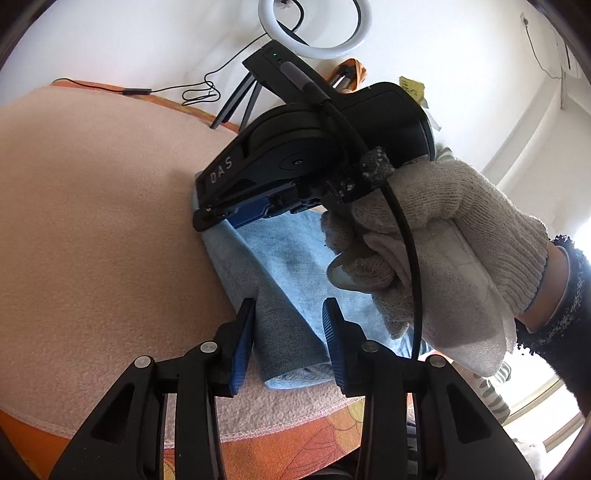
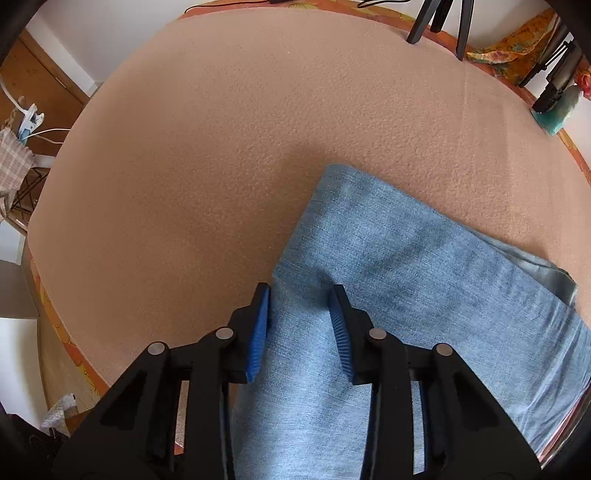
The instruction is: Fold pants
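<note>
Light blue denim pants (image 1: pixel 280 258) lie folded on a peach blanket (image 1: pixel 92 221). In the left wrist view my left gripper (image 1: pixel 289 310) is open, its blue pads straddling a raised fold of the denim near the front edge. The right gripper (image 1: pixel 236 218), held by a gloved hand (image 1: pixel 443 236), rests low on the far end of the pants; its jaws look nearly closed from here. In the right wrist view the right gripper (image 2: pixel 300 295) is open, its pads either side of a denim (image 2: pixel 406 280) ridge.
A ring light (image 1: pixel 314 33) on a tripod stands behind the table by the white wall. An orange patterned cloth (image 1: pixel 295 443) shows under the blanket edge. Tripod legs (image 2: pixel 439 22) and a teal object (image 2: pixel 554 114) sit at the far right.
</note>
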{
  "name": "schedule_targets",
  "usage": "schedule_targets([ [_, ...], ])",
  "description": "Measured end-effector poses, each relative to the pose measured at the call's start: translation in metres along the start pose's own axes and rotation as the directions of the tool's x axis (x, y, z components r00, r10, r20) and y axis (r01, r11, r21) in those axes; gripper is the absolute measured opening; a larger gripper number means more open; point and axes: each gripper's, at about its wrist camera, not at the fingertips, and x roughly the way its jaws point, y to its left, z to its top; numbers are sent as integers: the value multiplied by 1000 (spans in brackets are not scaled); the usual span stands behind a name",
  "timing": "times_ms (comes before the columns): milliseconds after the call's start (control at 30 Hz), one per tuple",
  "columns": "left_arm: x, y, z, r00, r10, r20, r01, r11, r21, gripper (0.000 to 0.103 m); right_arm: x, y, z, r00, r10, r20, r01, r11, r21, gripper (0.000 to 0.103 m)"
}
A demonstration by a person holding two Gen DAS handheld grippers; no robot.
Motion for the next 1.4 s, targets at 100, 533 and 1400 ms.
schedule_targets([
  [100,2,6,-1,999,48,-16,-49,998,-41,64,-5,-7,-6,999,40,17,-40,999,8,16],
  [533,19,-11,0,995,-100,-28,99,994,-38,30,-62,-58,-38,941,242,237,-278,951,136,7],
  [1400,48,-166,26,959,-272,-82,284,914,291,24,-193,-195,-122,804,210,556,-400,883,245,6],
])
